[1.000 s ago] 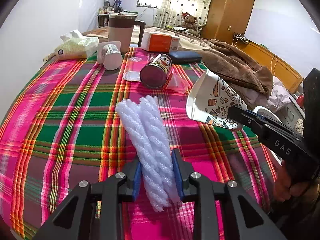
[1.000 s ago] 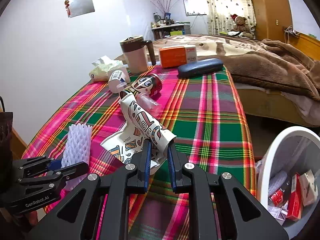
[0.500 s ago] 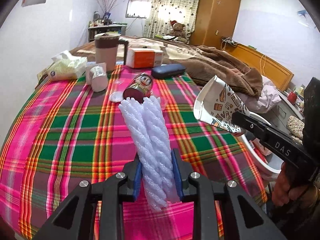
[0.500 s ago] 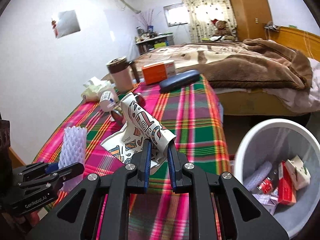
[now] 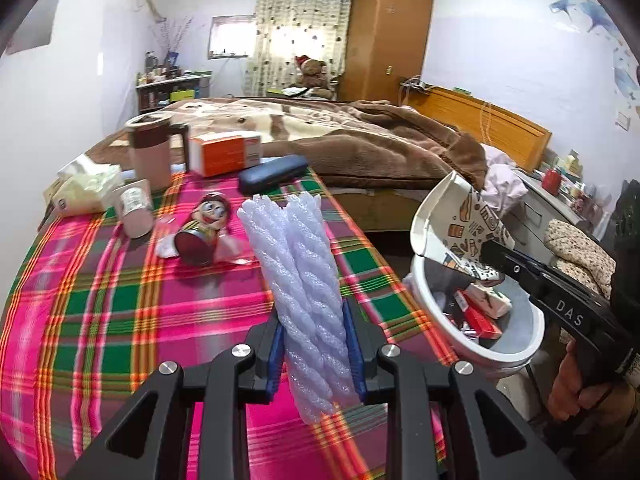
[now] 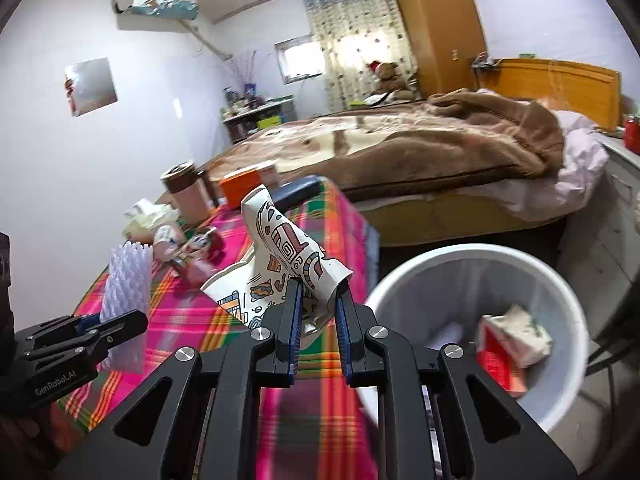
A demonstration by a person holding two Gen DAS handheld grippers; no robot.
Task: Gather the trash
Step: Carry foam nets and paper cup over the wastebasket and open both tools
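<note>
The left tongs [image 5: 314, 350] are clamped on a white foam net sleeve [image 5: 298, 276], which stands upright between the blue pads and is held clear above the table [image 5: 100, 300]; the right tongs [image 6: 316, 312] are clamped on the crumpled lower edge of a printed paper cup [image 6: 280, 256], with the cup body folded and tilted up to the left; in the left wrist view the cup [image 5: 452, 220] hangs directly over the rim of the white trash bin [image 5: 516, 354], with its open mouth turned toward the table; the bin stands on the floor just beside the right edge of the table, between the table and the bed [image 5: 360, 140]; the bin already contains a red carton [image 6: 496, 354] and a crumpled white wrapper [image 6: 520, 330]; the table carries a pink, green and orange plaid cloth; on the cloth, well apart from both tongs, a cartoon-printed can [image 5: 204, 228] lies on its side; behind it a small white cup [image 5: 134, 208] lies tipped beside a tissue pack [image 5: 86, 188]; along the far edge stand a brown lidded jug [image 5: 150, 152], an orange box [image 5: 224, 152] and a dark blue case [image 5: 272, 174]; a hand [image 5: 568, 380] grips the handle of the right tongs at the right edge of the left wrist view.
</note>
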